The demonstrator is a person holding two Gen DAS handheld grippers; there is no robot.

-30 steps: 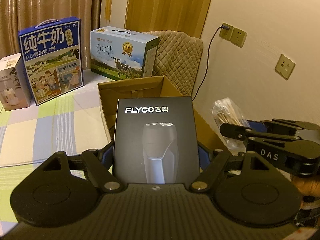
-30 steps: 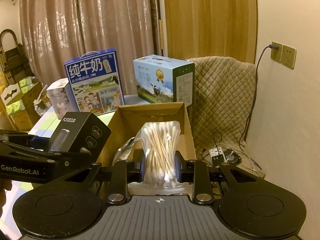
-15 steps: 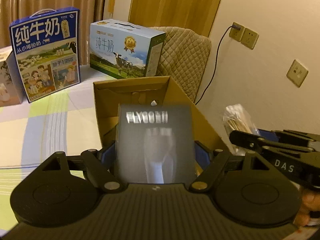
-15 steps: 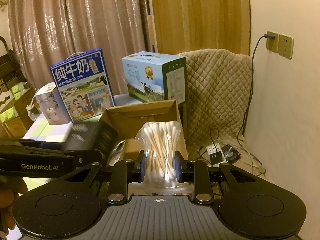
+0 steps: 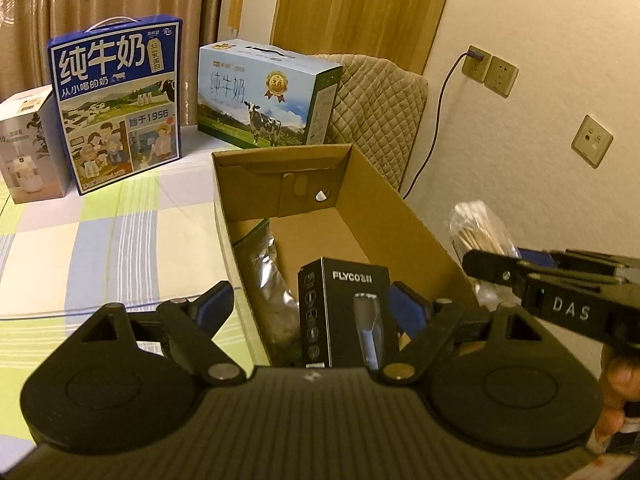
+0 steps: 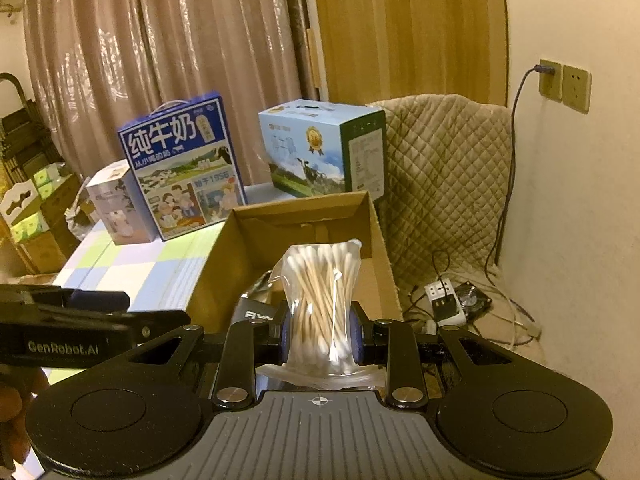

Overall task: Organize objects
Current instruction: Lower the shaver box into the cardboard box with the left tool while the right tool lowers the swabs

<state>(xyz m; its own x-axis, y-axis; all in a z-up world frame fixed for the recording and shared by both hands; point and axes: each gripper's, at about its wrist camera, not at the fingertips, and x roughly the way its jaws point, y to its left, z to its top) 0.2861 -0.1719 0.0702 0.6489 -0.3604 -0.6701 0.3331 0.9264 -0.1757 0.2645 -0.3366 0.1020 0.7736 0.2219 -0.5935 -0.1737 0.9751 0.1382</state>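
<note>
A black FLYCO shaver box (image 5: 352, 312) stands upright inside the open cardboard box (image 5: 384, 208), beside a silvery bag (image 5: 268, 280). My left gripper (image 5: 312, 306) is open around the shaver box, and its left pad stands well clear of it. In the right wrist view my right gripper (image 6: 320, 338) is shut on a clear bag of cotton swabs (image 6: 320, 292), held upright above the cardboard box (image 6: 300, 208). The shaver box's corner (image 6: 252, 314) shows below that bag. From the left wrist view the swab bag (image 5: 476, 232) and the right gripper (image 5: 560, 280) sit to the right of the carton.
Two milk cartons, dark blue (image 5: 116, 108) and light blue (image 5: 264, 100), and a white box (image 5: 28, 144) stand at the back of the checked tablecloth (image 5: 120, 240). A quilted chair back (image 6: 440, 184) and a floor power strip (image 6: 444, 300) lie right of the carton.
My left gripper has opened and let go of the shaver box, which has dropped lower into the cardboard box. The right gripper still holds the swab bag, shifted slightly over the carton.
</note>
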